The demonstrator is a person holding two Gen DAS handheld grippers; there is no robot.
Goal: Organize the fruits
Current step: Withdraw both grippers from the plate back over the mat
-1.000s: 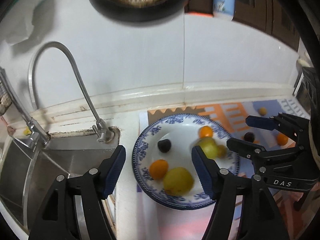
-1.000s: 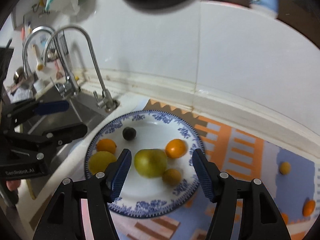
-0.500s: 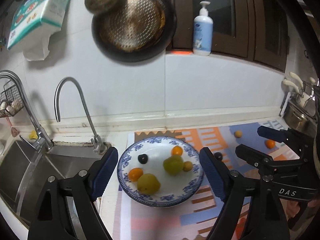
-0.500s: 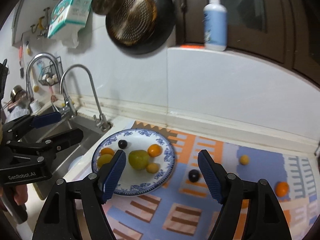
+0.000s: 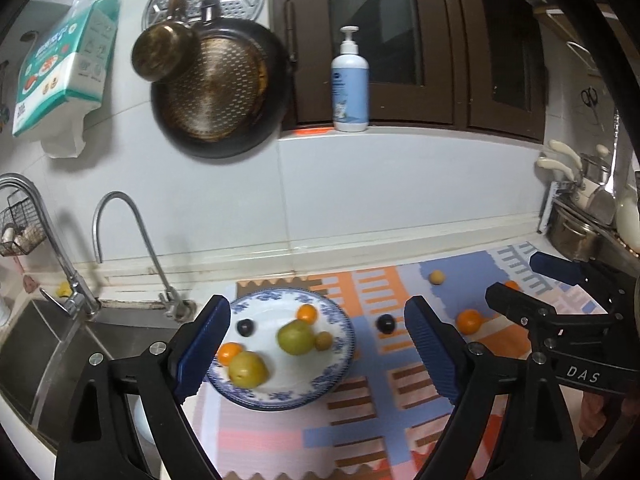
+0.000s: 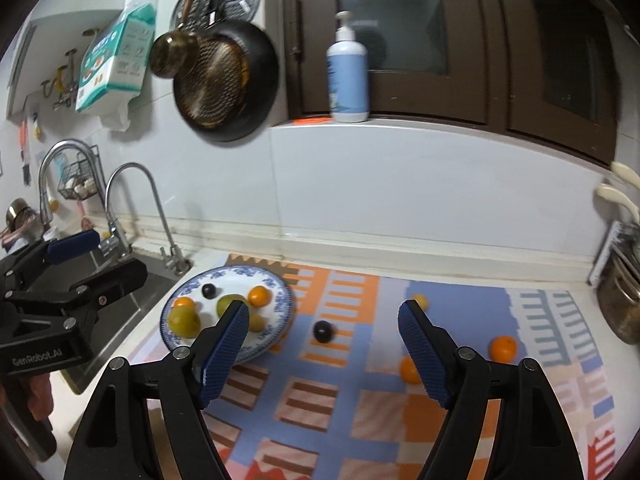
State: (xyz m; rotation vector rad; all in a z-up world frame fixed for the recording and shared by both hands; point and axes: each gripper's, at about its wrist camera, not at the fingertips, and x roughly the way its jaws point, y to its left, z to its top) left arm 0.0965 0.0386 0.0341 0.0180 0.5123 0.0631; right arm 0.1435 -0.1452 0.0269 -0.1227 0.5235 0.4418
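Observation:
A blue-and-white plate [image 5: 340,372] [image 6: 285,300] sits on a patterned mat beside the sink. It holds two green fruits, two oranges, a dark plum and a small yellow fruit. On the mat lie a dark plum [image 5: 386,323] [image 6: 322,331], a small yellow fruit [image 5: 436,277] [image 6: 420,301] and two oranges [image 6: 503,348] [image 6: 409,369]. My left gripper [image 5: 316,356] is open and empty, raised above the plate. My right gripper [image 6: 322,354] is open and empty, raised above the mat near the dark plum.
A steel sink [image 5: 48,344] with two taps [image 5: 120,236] lies left of the plate. A pan [image 5: 220,92] hangs on the wall and a soap bottle [image 5: 349,88] stands on the sill. Pots [image 5: 576,232] stand at the far right.
Both grippers have pulled back and up from the plate, so the plate looks smaller and more of the mat and wall shows. Both stay open.

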